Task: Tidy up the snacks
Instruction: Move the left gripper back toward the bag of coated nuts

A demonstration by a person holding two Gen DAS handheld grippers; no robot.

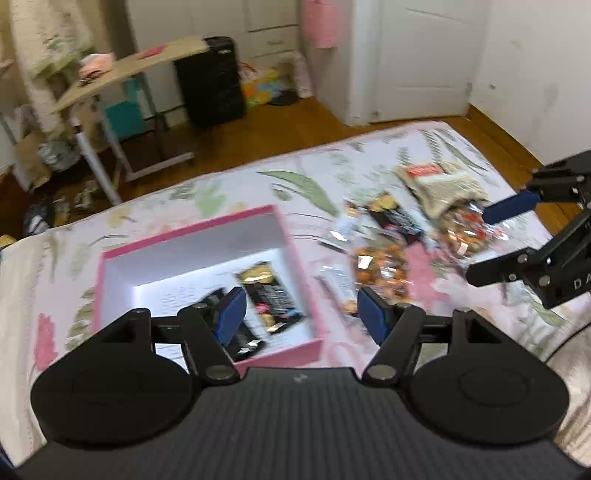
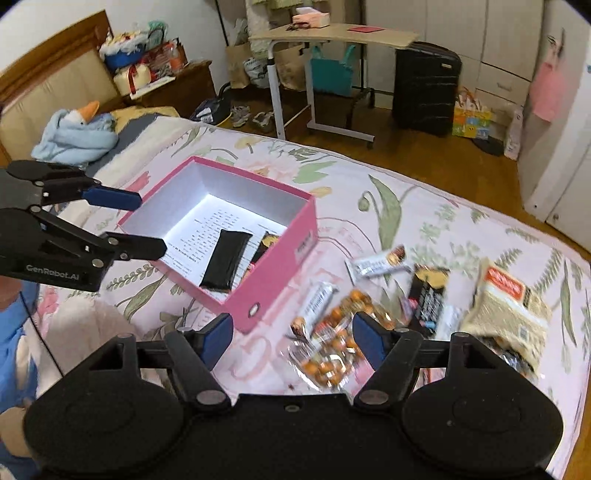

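A pink box (image 1: 192,232) (image 2: 273,258) with a white inside lies open on the floral bedspread. In it are a black snack pack (image 2: 225,262) and a black-and-gold one (image 1: 269,295). To the box's right, loose snacks are scattered: white bars (image 2: 380,262), a clear bag of orange pieces (image 2: 332,343) (image 1: 384,269), a black bar (image 2: 428,295) and a beige bag (image 2: 506,314) (image 1: 439,184). My left gripper (image 1: 301,314) (image 2: 147,225) hangs open over the box's near side, holding nothing. My right gripper (image 2: 293,339) (image 1: 491,242) is open above the orange bag, also holding nothing.
A rolling side table (image 2: 332,35) and a black suitcase (image 2: 424,85) stand on the wooden floor beyond the bed. A blue plush wrap (image 2: 77,136) lies near the headboard. A white door (image 1: 417,55) is at the far wall.
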